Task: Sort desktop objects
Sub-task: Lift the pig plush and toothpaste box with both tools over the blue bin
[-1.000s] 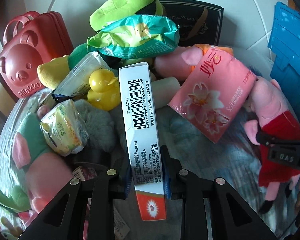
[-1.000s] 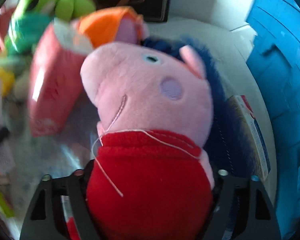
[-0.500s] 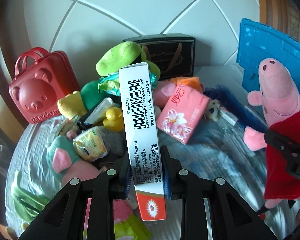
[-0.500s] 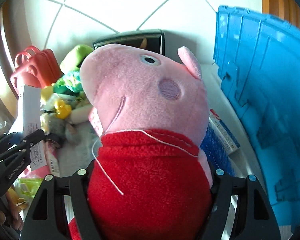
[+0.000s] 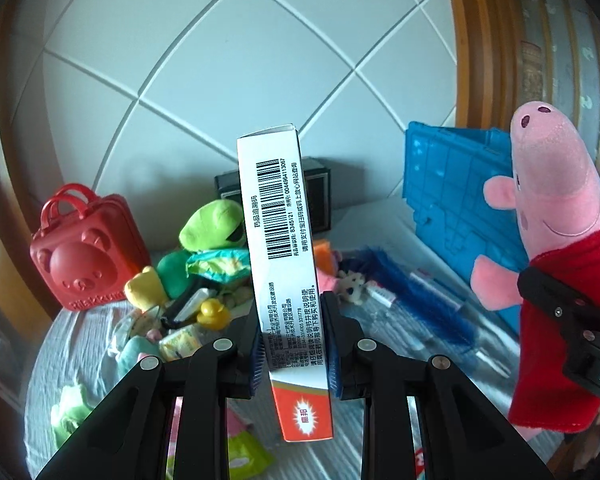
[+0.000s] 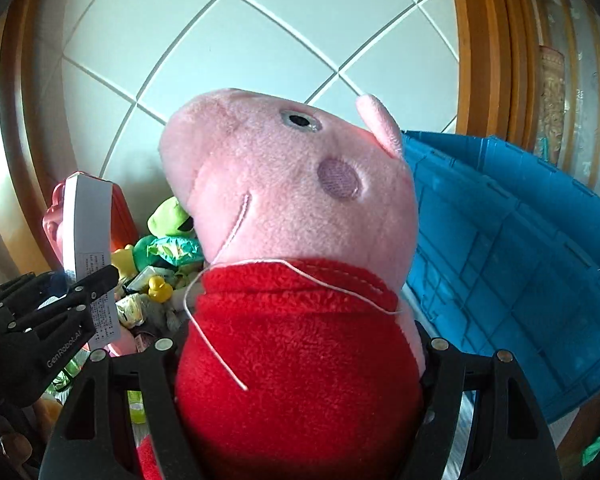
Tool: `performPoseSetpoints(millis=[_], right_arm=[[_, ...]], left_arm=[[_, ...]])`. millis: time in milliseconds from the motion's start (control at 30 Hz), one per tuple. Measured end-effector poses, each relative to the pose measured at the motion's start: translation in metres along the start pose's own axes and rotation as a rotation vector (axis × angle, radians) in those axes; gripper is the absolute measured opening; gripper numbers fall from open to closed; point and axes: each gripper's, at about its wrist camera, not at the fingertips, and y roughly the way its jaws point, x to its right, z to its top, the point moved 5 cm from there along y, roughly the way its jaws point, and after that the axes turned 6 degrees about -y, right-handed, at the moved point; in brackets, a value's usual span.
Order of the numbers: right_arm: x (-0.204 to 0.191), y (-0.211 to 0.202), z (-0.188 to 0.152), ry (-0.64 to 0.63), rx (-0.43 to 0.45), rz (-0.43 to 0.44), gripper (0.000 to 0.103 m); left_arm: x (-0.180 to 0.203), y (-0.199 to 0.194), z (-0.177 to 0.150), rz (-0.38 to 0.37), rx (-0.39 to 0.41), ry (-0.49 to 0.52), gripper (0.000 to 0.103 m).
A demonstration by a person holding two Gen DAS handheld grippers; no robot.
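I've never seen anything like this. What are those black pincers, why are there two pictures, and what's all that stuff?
No robot here: a person holds a two-finger gripper in each hand, each with a wide-angle camera looking along its fingers. One picture is from the left gripper, shut on a white medicine box with a barcode. The other is from the right gripper, shut on a pink pig plush in a red dress. Below lies a pile: a red bear case, green plush, yellow duck. A blue crate stands at the right.

Both wrist views face the tiled wall (image 5: 228,60), sharing the blue crate (image 6: 520,260).
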Motion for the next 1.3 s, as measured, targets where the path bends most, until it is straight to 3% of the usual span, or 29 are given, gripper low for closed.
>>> performPoseSetpoints(millis=[267,400,700,867,1133,1300], right_arm=[[0.057,-0.074,0.020,0.052,0.105,-0.093,0.074],[0.111,-0.106,0.032,0.096,0.165,-0.124,0.074],[0.253,-0.170,0.063,0.071,0.252,-0.186,0.074],[0.316,-0.170,0.074,0.061,0.242,-0.200,0.074],[0.396,-0.111,0.075,0.097,0.155,-0.212,0.074],[0.420,-0.074,0.068,0.115,0.098,-0.207,0.074]], left_arm=[[0.089,-0.029,0.032,-0.116,0.080,0.077,0.025],[0.145,-0.040,0.053,-0.155,0.131,0.112,0.025],[0.284,-0.059,0.106,-0.235,0.216,0.112,0.025],[0.351,-0.052,0.119,-0.245,0.200,0.143,0.025],[0.410,-0.014,0.131,-0.189,0.142,0.172,0.025],[0.426,0.007,0.139,-0.172,0.117,0.178,0.025]])
